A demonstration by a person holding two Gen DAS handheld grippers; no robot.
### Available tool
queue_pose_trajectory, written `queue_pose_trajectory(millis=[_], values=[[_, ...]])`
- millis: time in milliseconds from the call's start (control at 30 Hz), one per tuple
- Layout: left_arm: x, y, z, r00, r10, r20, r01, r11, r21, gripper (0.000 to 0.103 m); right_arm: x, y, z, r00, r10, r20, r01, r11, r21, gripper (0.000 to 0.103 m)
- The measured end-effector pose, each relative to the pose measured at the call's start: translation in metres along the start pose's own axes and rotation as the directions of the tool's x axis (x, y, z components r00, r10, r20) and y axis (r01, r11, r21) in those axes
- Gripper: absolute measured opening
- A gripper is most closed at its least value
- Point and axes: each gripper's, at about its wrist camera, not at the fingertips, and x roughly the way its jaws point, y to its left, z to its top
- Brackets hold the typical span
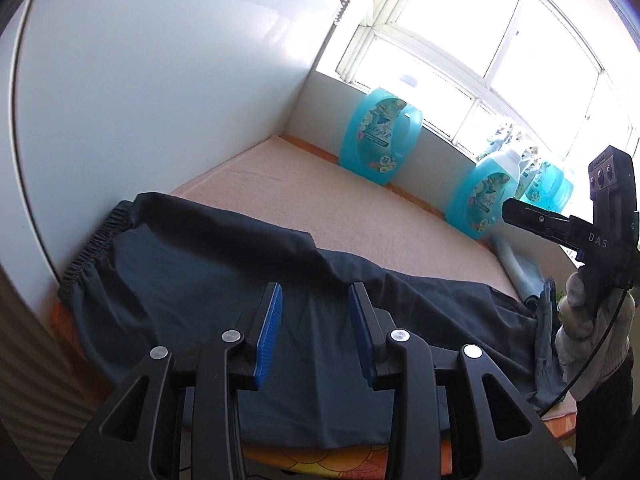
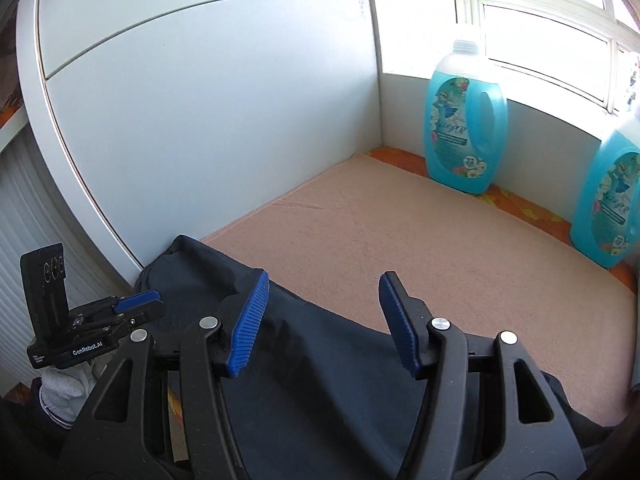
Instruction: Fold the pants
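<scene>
Place: we think this is a home, in a sunny laundry corner.
Bottles: we see big blue laundry soap bottles (image 2: 464, 120) standing by the wall.
Window: we see a wide bright window (image 1: 452, 40) behind them.
Cloth: we see a soft peach towel (image 2: 400, 232) spread flat.
Cupboard: we see a white cupboard (image 2: 200, 120) beside it.
</scene>
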Motion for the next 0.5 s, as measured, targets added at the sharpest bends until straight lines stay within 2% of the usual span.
queue_pose_trajectory(millis=[133,233,267,400,500], values=[[0.012,-0.029,-0.007,0.997,-0.064,-0.05,0.067,0.997,0.044,0.034,-0.053,-0.048,-0.026,0.995,-0.1,0.011,0.099,0.991,0.088,0.063],[0.019,-0.052,-0.013,0.99,-0.109,-0.086,0.116,0.99,0.081,0.044,-0.092,-0.091,-0.04,0.982,-0.186,0.019,0.182,0.973,0.139,0.069],[0.023,-0.06,-0.015,0.987,-0.122,-0.103,0.132,0.986,0.099,0.044,-0.1,-0.101,-0.046,0.976,-0.216,0.019,0.21,0.965,0.158,0.073],[0.041,-0.093,-0.022,0.972,-0.161,-0.17,0.19,0.967,0.171,0.044,-0.122,-0.146,-0.066,0.946,-0.325,0.006,0.313,0.915,0.254,0.081],[0.051,-0.115,-0.033,0.956,-0.187,-0.226,0.236,0.948,0.214,0.044,-0.133,-0.185,-0.079,0.906,-0.423,-0.025,0.405,0.845,0.348,0.09]])
